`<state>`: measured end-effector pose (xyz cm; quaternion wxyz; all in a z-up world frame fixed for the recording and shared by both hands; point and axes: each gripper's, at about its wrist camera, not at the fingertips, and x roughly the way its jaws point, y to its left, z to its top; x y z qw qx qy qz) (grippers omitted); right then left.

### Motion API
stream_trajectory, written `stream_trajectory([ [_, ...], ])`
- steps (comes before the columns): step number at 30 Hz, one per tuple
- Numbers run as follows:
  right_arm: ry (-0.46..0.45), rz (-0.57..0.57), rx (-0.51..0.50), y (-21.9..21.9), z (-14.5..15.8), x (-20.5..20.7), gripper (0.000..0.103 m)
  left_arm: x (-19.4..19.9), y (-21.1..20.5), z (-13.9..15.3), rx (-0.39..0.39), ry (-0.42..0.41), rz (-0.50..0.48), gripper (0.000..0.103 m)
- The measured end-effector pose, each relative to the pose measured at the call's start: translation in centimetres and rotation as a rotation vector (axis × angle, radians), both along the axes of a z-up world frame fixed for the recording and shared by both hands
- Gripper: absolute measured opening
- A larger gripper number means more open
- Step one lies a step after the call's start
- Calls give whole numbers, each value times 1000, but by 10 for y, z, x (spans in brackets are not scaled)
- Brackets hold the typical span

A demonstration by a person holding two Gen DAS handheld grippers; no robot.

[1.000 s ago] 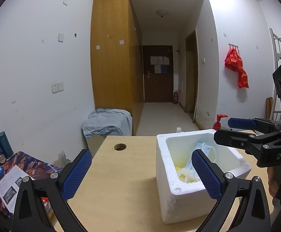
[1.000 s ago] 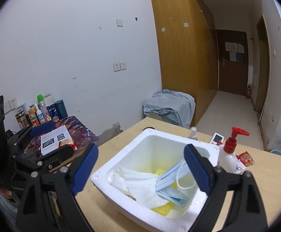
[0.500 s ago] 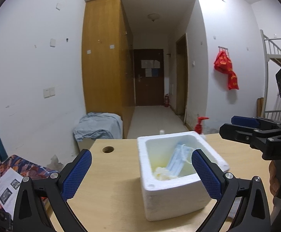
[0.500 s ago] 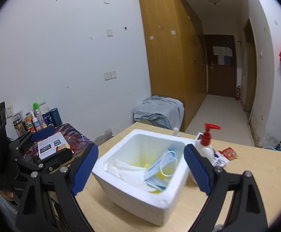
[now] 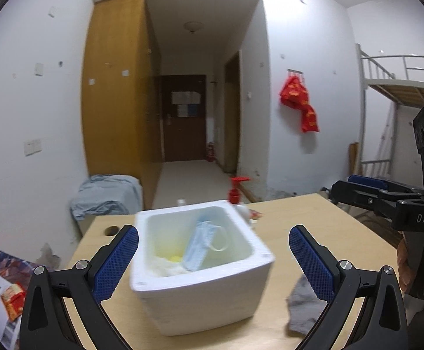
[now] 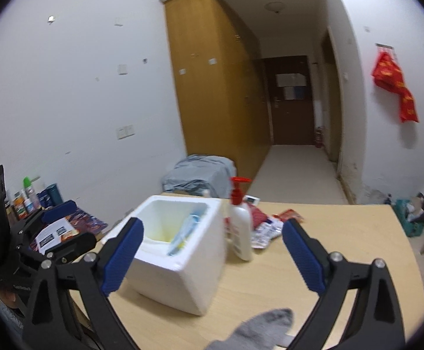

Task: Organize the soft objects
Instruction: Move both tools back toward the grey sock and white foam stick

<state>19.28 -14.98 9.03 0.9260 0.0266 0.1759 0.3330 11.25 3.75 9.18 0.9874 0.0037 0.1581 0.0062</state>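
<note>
A white foam box (image 5: 200, 265) stands on the wooden table (image 5: 314, 218). It holds a blue face mask (image 5: 200, 242), white soft stuff and something yellow. It also shows in the right wrist view (image 6: 177, 259). A grey sock (image 6: 258, 332) lies on the table in front of the box, right of it in the left wrist view (image 5: 305, 306). My left gripper (image 5: 213, 258) is open and empty, in front of the box. My right gripper (image 6: 212, 256) is open and empty, back from the box and above the sock.
A white pump bottle with a red top (image 6: 239, 224) stands beside the box, with snack packets (image 6: 270, 224) behind it. A side table with bottles and papers (image 6: 51, 221) is at the left. A grey cloth-covered bin (image 5: 107, 195) stands past the table. The table has a cable hole (image 5: 111, 230).
Both grippers have pulled back from the box and stayed open. The box looks farther off in both views. The grey sock has come into view.
</note>
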Motion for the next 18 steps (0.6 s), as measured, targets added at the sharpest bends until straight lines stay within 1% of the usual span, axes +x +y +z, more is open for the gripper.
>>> stream_trajectory([
  [2, 1, -30, 4, -11, 0, -3, 103, 2, -11, -1, -1, 2, -27, 103],
  [6, -15, -77, -3, -26, 0, -12, 103, 6, -31, -4, -9, 11, -91, 103],
  [10, -19, -124, 14, -43, -2, -16, 103, 7, -49, -6, -5, 15, -142, 103],
  [15, -14, -156, 8, -54, -8, -20, 103, 5, -65, -9, 10, 14, -174, 103],
  [18, -20, -165, 2, -57, -11, -24, 103, 6, -71, -13, -2, 19, -189, 103],
])
